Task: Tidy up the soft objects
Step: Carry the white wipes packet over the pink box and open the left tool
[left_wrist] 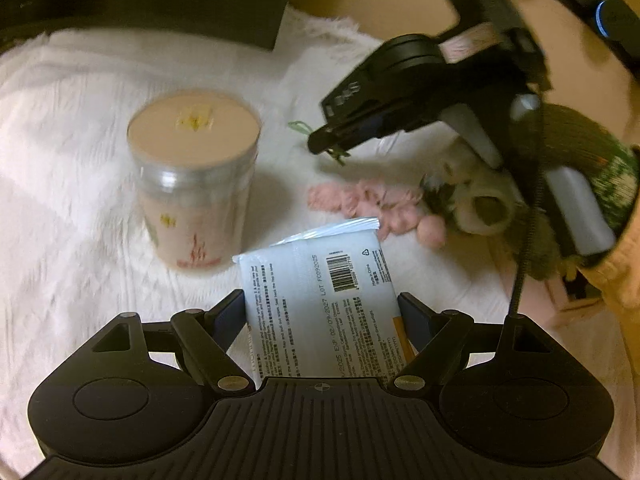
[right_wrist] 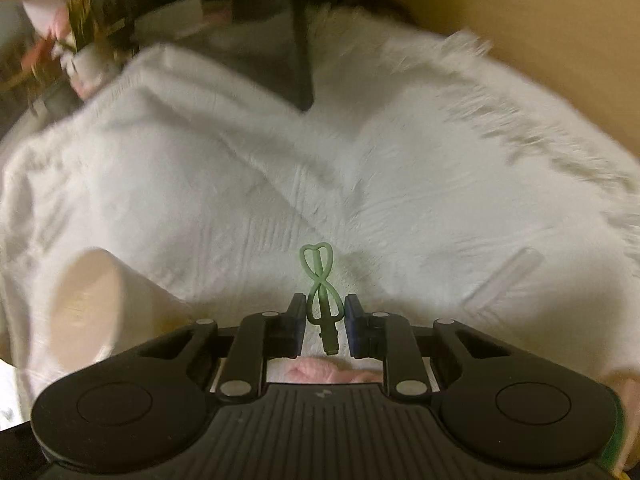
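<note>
Left wrist view, left claw (left_wrist: pixel 322 312): spread wide, its two pads pressing the sides of a white wet-wipes pack (left_wrist: pixel 320 284), barcode side up, held just above the white fluffy blanket (left_wrist: pixel 72 184).
Left wrist view, right claw (left_wrist: pixel 329 147): nearly pressed together, tips low over the blanket, a thin green loop at them.
Left wrist view, container: a clear round tub (left_wrist: pixel 195 184) with a pale lid stands upright on the blanket, lid on; its contents are too blurred to name.
Left wrist view, nearby: a pink fuzzy item (left_wrist: pixel 360 200) and a plush toy (left_wrist: pixel 476 196) lie beside each other.
Right wrist view, right claw (right_wrist: pixel 323 320): a green hair tie (right_wrist: pixel 320 280) twisted into a figure-eight sits between narrow jaws; pads look just clear of it.
Step, as judged: placing or gripping the tie.
Next move: likely needs a firm pinch, or a clean let-go.
</note>
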`<state>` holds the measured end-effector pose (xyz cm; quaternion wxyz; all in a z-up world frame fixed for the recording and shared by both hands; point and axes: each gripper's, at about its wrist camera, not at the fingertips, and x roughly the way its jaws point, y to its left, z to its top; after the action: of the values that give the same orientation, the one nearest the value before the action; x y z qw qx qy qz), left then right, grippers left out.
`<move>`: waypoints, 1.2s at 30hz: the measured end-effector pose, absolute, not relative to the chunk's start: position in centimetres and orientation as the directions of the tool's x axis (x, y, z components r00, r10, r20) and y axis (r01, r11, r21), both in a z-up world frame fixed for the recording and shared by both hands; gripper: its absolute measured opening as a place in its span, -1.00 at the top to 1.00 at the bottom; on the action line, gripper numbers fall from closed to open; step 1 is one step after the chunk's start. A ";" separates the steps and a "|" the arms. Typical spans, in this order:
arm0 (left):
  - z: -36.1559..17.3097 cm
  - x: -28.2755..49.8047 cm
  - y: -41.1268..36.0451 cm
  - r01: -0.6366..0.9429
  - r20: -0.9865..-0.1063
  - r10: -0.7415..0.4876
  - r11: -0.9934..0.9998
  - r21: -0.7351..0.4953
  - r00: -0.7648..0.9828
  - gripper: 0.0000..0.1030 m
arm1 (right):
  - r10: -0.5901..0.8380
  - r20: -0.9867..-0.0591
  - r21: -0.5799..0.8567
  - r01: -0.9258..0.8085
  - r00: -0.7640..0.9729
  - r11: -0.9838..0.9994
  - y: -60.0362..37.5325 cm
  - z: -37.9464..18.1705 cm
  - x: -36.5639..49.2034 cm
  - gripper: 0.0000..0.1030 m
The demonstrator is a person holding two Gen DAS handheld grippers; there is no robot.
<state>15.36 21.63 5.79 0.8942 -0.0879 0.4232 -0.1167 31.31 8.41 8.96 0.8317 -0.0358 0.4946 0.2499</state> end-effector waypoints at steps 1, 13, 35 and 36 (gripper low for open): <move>6.4 15.3 21.5 0.144 -0.727 -0.285 0.957 -0.251 0.624 -0.66 | 0.395 -0.828 0.203 -0.446 0.398 0.872 7.8 10.0 30.9 0.62; 16.3 18.1 15.8 0.323 -0.604 -0.332 0.938 -0.129 0.724 -0.66 | 0.274 -0.588 0.106 -0.264 0.761 0.959 -3.9 24.7 20.1 0.61; 8.0 23.4 -7.9 0.585 -0.728 -0.539 0.776 -0.235 0.423 -0.65 | -0.171 -0.658 0.047 0.267 0.734 0.963 -20.6 22.3 9.3 0.61; 8.0 23.1 -7.9 0.592 -0.703 -0.548 0.775 -0.221 0.454 -0.64 | -0.176 -0.662 0.039 0.268 0.729 0.963 -20.7 21.9 9.2 0.61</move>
<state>23.11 -7.90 7.99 0.8523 0.0276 0.4013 -0.3344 9.19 -20.65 21.94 0.9273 0.0661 0.3483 -0.1198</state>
